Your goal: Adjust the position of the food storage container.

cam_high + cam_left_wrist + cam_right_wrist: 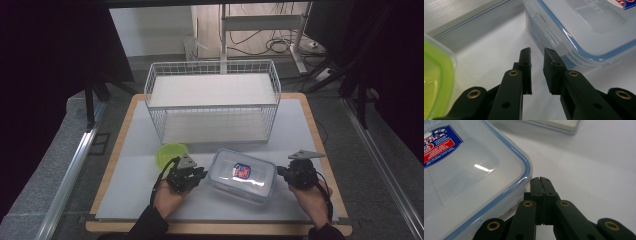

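High view is showing your left gripper [192, 176] sitting just left of the box [242, 174], jaws narrowly parted with nothing between them; your right gripper [284, 173] is sitting at the box's right end, jaws pressed together and empty; the green bowl [170, 153] is lying behind the left gripper; farther off, the wire rack [212, 100] is standing.

label on the container lid

the clear container [469, 182] carries a blue, red and white sticker [440, 146] on its lid; its print is too blurred and cropped to read for sure. raised lettering [594, 6] moulded into the lid shows in the left gripper view, not legible.
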Available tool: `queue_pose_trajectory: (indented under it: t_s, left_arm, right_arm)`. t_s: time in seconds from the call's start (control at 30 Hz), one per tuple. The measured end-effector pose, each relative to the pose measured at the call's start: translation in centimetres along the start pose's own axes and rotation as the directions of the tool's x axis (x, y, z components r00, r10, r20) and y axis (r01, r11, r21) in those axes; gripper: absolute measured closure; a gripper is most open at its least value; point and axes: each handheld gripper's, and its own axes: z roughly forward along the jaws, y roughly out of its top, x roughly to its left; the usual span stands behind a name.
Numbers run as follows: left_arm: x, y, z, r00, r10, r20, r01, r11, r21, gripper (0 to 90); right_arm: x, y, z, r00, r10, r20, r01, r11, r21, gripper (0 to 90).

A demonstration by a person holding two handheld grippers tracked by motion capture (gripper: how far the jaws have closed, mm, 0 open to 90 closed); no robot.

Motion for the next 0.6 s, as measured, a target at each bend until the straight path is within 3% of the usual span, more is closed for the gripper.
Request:
queue_pose_trajectory:
  t_s: [0.23, 0.6]
  left_arm:
    - [0.6, -0.7, -0.7, 0.9995, -0.015, -0.029, 0.015, 0.9994, 0.029, 81.7]
    - [-0.4, -1.7, -1.8, 0.9990, -0.018, -0.040, 0.019, 0.9991, 0.037, 86.8]
  right_arm:
    - [0.8, 2.4, 2.4, 0.9996, -0.026, -0.011, 0.026, 1.000, 0.006, 89.6]
    - [1.0, 3.0, 3.2, 0.9979, -0.031, -0.057, 0.031, 0.999, -0.014, 89.6]
